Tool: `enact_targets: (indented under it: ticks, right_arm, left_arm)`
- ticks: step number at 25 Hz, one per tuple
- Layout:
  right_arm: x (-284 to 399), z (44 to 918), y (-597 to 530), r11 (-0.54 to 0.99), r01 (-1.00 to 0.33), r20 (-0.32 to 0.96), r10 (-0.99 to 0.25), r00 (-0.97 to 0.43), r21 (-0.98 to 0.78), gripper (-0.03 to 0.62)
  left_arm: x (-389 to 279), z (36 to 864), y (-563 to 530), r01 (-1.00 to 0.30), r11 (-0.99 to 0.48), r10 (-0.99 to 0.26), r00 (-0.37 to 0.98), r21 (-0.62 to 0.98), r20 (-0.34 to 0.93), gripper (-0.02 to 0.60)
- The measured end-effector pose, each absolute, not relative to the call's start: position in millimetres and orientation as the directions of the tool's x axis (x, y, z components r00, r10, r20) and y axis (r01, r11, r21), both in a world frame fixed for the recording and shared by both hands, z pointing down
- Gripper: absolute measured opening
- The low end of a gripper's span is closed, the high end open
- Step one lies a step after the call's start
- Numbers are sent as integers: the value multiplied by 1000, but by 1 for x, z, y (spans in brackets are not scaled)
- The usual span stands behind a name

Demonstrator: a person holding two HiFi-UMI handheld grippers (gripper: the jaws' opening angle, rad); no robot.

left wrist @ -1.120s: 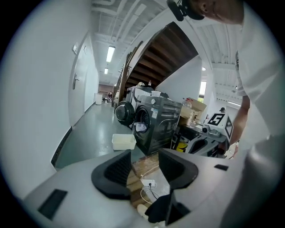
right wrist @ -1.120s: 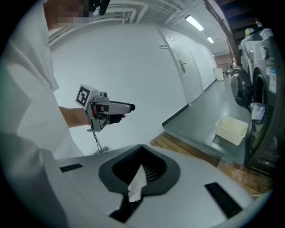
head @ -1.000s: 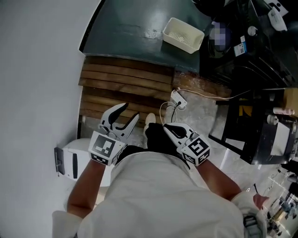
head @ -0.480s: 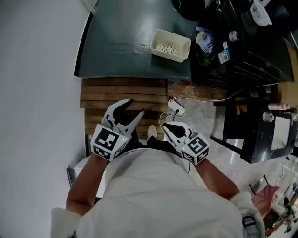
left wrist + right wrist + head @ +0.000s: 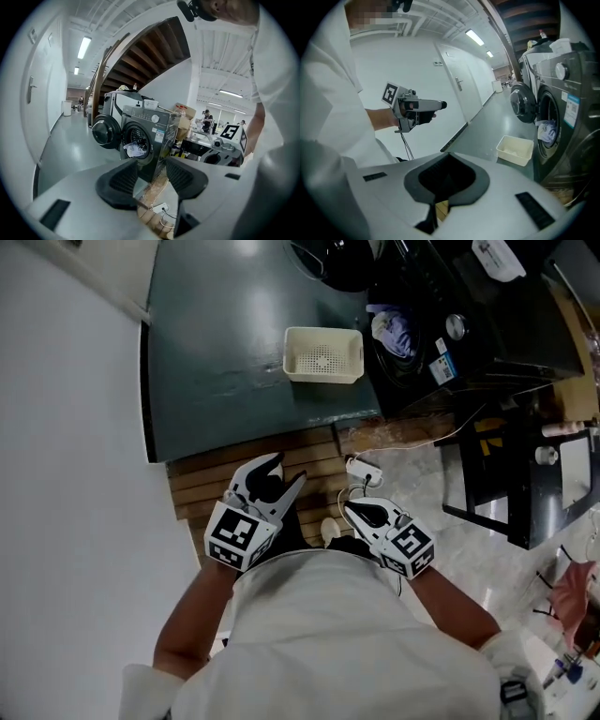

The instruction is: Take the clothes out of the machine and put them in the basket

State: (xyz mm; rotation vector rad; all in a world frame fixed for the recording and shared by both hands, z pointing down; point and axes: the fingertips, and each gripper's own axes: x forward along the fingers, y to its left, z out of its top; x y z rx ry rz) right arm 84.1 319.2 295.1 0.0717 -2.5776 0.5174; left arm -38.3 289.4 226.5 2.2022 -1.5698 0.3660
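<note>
My left tongs (image 5: 289, 468) stand open, their two ribbed black pads apart with only air between them. My right tongs (image 5: 352, 509) are closed, the curved black pads meeting at the tips around a bare hollow. Both are smooth white plastic, each with a marker cube at the back, held out in front of my white shirt (image 5: 328, 634).

Under them lie brown wooden slats (image 5: 234, 474). Just beside the slats is a small white power strip (image 5: 361, 468) with a thin looping cable, on pale mottled stone.

Beyond the slats the floor (image 5: 216, 334) is a smooth, dark green, glossy sheet. On it stands the basket (image 5: 323, 354), a cream rectangular plastic tub with a perforated bottom.

Just beside the basket is the machine (image 5: 441, 324), a dark grey metal front-loader with its round door (image 5: 104, 132) swung open. The clothes (image 5: 392, 332), a pale crumpled bundle, sit in the drum mouth and spill over its rim.
</note>
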Motion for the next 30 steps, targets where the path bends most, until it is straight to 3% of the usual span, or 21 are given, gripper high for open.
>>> enact_targets:
  ticks: [14, 24, 30]
  right_arm:
    - [-67, 236, 247, 842, -412, 536, -182, -824, -347, 3]
    - [-59, 255, 211, 748, -534, 562, -263, -784, -395, 3]
    - [-56, 265, 175, 771, -480, 529, -223, -819, -419, 3]
  left_arm:
    - [-141, 217, 141, -754, -631, -607, 626, 183, 489, 202]
    - [-101, 259, 45, -697, -660, -513, 691, 281, 510, 239]
    - [-60, 297, -32, -733, -586, -521, 667, 344, 533, 253]
